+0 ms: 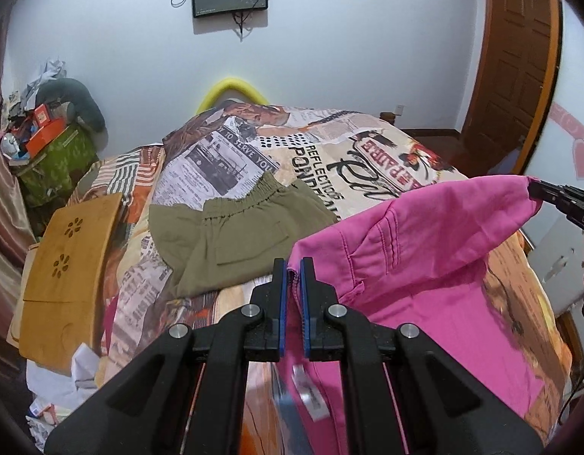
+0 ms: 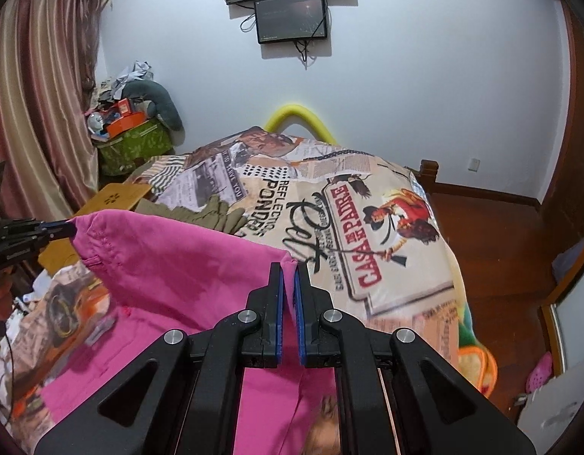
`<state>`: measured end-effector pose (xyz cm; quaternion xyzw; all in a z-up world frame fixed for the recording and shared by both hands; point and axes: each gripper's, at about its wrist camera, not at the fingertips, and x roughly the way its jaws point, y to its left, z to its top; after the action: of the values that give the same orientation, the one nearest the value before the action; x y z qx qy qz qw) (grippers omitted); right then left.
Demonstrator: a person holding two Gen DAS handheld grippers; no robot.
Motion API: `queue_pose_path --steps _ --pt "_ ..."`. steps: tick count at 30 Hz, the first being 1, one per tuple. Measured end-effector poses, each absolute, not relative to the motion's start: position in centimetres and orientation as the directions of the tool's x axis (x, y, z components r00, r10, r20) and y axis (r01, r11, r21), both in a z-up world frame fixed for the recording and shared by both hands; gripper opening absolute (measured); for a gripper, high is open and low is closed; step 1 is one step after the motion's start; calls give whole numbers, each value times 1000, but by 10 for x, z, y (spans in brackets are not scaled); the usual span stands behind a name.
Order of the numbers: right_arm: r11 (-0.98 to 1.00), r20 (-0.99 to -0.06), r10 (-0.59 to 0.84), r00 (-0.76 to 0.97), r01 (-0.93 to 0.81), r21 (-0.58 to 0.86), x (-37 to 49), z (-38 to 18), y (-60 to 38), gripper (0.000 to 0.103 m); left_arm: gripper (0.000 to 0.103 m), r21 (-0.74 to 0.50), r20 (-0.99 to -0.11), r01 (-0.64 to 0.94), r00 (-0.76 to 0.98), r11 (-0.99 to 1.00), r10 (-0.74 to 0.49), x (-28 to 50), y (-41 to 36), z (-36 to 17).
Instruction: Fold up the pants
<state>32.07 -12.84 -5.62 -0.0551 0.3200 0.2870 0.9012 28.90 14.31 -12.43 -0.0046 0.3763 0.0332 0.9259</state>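
Pink pants (image 1: 424, 265) hang lifted above the bed, stretched between both grippers. My left gripper (image 1: 294, 265) is shut on one corner of the pink fabric. My right gripper (image 2: 291, 268) is shut on the other corner of the pink pants (image 2: 178, 276). In the left wrist view the right gripper (image 1: 534, 189) shows at the far right, pinching the cloth. In the right wrist view the left gripper (image 2: 70, 229) shows at the far left, doing the same. The lower part of the pants drapes down onto the bed.
Olive-green pants (image 1: 246, 231) lie flat on the bed's printed cover (image 2: 386, 235). A wooden lap tray (image 1: 68, 265) rests at the bed's left edge. A cluttered green box (image 1: 53, 159) stands in the corner by a curtain (image 2: 38, 94). A wooden door (image 1: 512, 57) is at the right.
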Motion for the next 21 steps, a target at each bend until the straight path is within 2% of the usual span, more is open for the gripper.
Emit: queue_pose_path --steps 13,21 --pt "824 -638 492 592 -553 121 244 -78 -153 5 7 4 -745 -57 666 998 41 212 125 -153" --pt "830 -705 459 540 -543 125 204 -115 -167 5 7 1 -796 -11 605 1000 8 172 112 -188"
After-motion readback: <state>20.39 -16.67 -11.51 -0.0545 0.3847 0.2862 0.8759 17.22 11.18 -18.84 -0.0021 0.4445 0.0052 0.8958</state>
